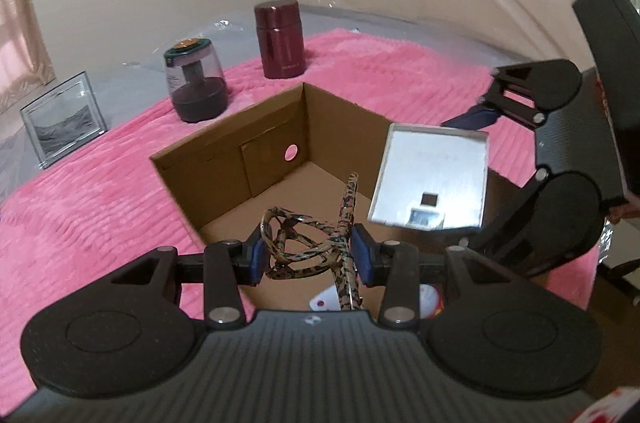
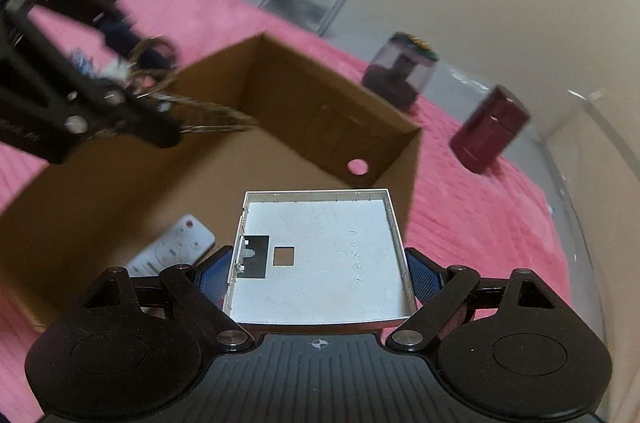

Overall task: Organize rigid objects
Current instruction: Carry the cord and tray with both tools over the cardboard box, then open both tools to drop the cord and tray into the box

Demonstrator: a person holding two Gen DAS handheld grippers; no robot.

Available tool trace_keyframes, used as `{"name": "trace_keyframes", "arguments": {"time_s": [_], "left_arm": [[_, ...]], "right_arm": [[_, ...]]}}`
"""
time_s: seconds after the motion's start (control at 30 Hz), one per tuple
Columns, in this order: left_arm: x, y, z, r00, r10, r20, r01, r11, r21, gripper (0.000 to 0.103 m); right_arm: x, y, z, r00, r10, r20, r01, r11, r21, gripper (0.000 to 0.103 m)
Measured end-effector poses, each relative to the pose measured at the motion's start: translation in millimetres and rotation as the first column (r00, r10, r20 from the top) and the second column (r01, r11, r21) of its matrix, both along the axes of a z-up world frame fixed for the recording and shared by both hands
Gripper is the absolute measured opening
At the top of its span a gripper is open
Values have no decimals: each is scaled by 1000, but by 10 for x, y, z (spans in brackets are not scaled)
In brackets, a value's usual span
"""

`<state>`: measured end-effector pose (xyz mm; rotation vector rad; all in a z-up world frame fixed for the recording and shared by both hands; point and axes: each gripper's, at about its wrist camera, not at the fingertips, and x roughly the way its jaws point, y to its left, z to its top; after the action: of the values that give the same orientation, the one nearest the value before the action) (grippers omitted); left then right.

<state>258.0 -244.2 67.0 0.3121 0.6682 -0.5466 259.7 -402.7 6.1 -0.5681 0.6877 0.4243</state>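
My left gripper [image 1: 310,255] is shut on a leopard-patterned hair clip [image 1: 308,243] and holds it over the open cardboard box [image 1: 224,151]. My right gripper [image 2: 318,273] is shut on a flat silver metal tray [image 2: 320,259] and holds it over the box's near corner [image 2: 412,159]; the tray also shows in the left wrist view [image 1: 432,175]. A white remote [image 2: 172,249] lies on the box floor. The left gripper and clip appear blurred at the left of the right wrist view [image 2: 160,119].
The box sits on a pink fluffy blanket [image 1: 80,207]. Beyond it stand a dark red canister [image 1: 280,39], a clear jar with a green lid [image 1: 196,79] and a silver picture frame [image 1: 64,119]. A wall rises behind.
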Motion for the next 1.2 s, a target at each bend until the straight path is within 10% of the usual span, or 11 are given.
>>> {"name": "trace_keyframes", "arguments": {"time_s": [0.4,1.2], "left_arm": [[418,-186,-295,1000,-19,-17,20,993,120,37],[491,-114,-270,1000,17,17,-19,995,99,38]], "right_arm": [[375,159,-369,992,72,-99,-85,988,-131,85],[490,141,-353,994,30,-103,-35,998,-47,85]]}}
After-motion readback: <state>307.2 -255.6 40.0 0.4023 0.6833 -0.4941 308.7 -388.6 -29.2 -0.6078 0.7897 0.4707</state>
